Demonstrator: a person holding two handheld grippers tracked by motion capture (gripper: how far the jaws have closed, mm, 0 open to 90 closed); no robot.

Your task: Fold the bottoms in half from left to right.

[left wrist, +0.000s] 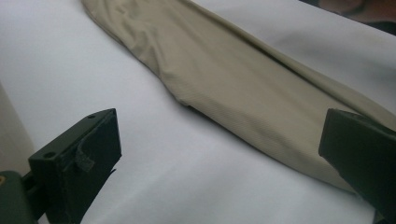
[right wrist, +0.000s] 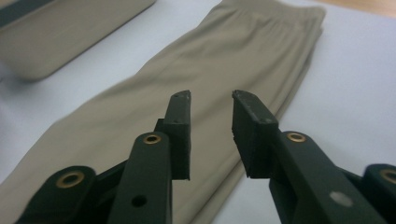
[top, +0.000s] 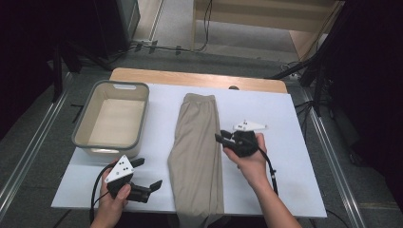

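**One garment, one bin, two grippers**

One folded beige pair of trousers (top: 197,152) lies mid-worktop, overhanging the near edge. One empty grey bin (top: 112,118) sits by the left edge. Left gripper (top: 145,178): fingers wide apart, empty. Right gripper (top: 219,137): fingers narrowly apart, empty.

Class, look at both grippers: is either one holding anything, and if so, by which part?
Nothing is held. The left gripper stands wide open beside the folded beige trousers; the right gripper hovers over them, jaws apart with nothing between.
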